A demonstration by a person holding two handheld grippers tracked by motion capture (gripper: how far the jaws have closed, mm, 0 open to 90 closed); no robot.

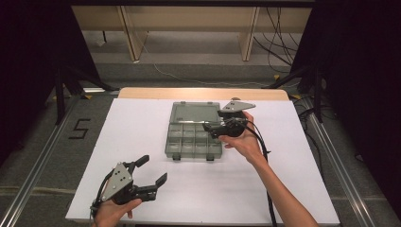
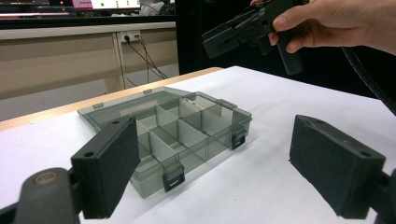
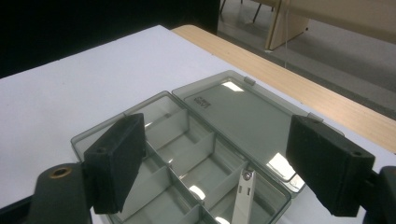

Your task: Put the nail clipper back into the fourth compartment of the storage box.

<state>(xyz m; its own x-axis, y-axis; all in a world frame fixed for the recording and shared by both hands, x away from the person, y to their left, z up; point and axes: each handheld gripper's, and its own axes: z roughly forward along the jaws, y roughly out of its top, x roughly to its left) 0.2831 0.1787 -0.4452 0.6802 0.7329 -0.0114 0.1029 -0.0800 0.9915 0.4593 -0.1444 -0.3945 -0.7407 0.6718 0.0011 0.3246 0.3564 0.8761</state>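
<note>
The right gripper hovers released over the open compartment box, while the left gripper rests released nearer, to the left.

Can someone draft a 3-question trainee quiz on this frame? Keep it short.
1. True or false: the organizer box has its lid closed.
2. Which gripper hovers over the box: A left, B right?
3. What lies in a compartment between the right gripper's jaws in its own view?

Key:
1. False, the lid lies open flat.
2. B.
3. A small pale strip with a metal end.
</note>
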